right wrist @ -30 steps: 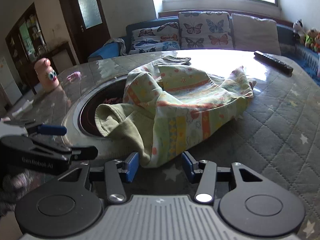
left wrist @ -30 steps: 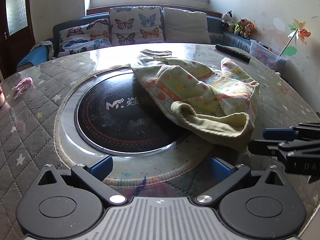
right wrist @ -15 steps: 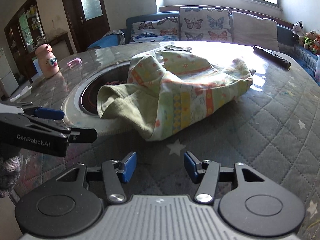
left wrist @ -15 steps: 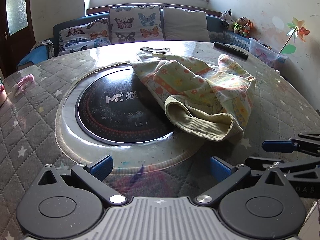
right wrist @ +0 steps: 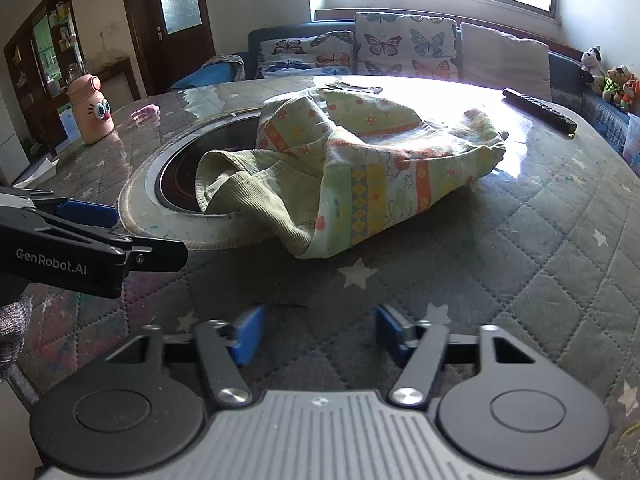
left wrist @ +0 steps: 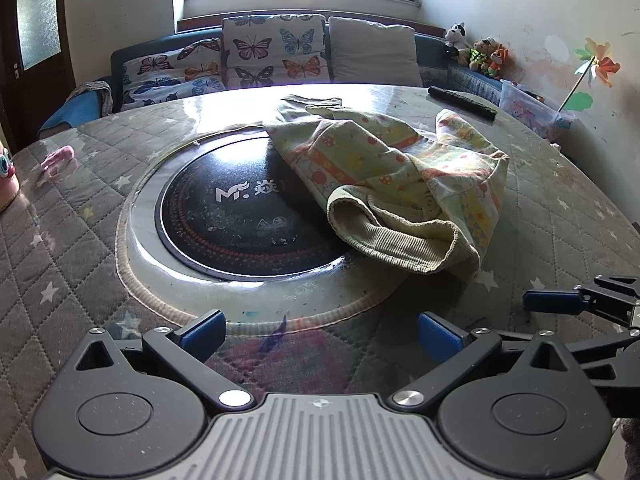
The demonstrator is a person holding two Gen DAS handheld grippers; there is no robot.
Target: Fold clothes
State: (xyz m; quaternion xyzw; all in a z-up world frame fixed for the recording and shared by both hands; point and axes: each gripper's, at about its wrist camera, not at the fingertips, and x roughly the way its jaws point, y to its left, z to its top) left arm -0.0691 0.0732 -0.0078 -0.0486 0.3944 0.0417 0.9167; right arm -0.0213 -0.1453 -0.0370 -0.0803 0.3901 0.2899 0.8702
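- Both tongs are seen spread apart and empty: the left tongs (left wrist: 320, 332) and the right tongs (right wrist: 316, 332) are held low over the desk (right wrist: 560, 272), short of the cloth, with nothing between the blue pads.
- Ahead of both tongs a garment (right wrist: 360, 168) is found in a loose, rumpled heap, lying just beyond the right tongs and ahead and to the right of the left tongs; no flat, squared fold is shown, so the folding is judged unfinished, with spreading and folding still left.
- Its body is thin printed cotton in pale green with orange and yellow bands; a ribbed, plain green hem (left wrist: 400, 236) is turned open toward the tongs.
- Part of the garment is draped over a round, glossy black cooktop (left wrist: 240, 216) set in the desk, ahead of the left tongs.
- A quilted, star-printed cover under a shiny clear sheet is seen on the desk.
- Far beyond the right tongs a dark remote (right wrist: 540, 110) is seen.
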